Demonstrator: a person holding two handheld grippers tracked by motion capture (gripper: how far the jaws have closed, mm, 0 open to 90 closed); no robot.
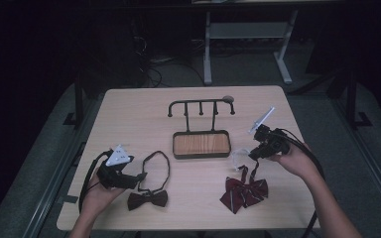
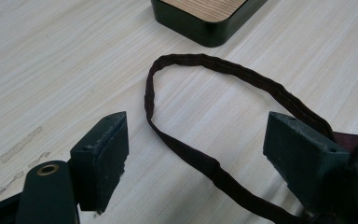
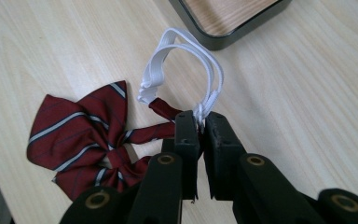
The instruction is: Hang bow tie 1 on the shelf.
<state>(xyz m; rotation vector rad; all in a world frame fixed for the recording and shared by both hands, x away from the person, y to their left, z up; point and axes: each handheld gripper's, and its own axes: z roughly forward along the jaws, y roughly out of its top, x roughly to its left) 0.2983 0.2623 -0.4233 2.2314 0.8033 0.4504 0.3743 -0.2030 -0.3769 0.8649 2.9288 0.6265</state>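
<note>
Striped bow tie (image 3: 81,137) flat, white elastic loop (image 3: 182,56) toward tray (image 3: 223,23), right gripper (image 3: 200,122) jaws clamping it; left gripper (image 2: 193,154) jaws apart

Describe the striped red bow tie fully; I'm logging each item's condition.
The striped red bow tie is dark red fabric with pale diagonal stripes, lying flat on the table's near right part, tails spread. A white elastic loop rises from its knot toward the wooden tray; the right hand-held gripper pinches that loop.
</note>
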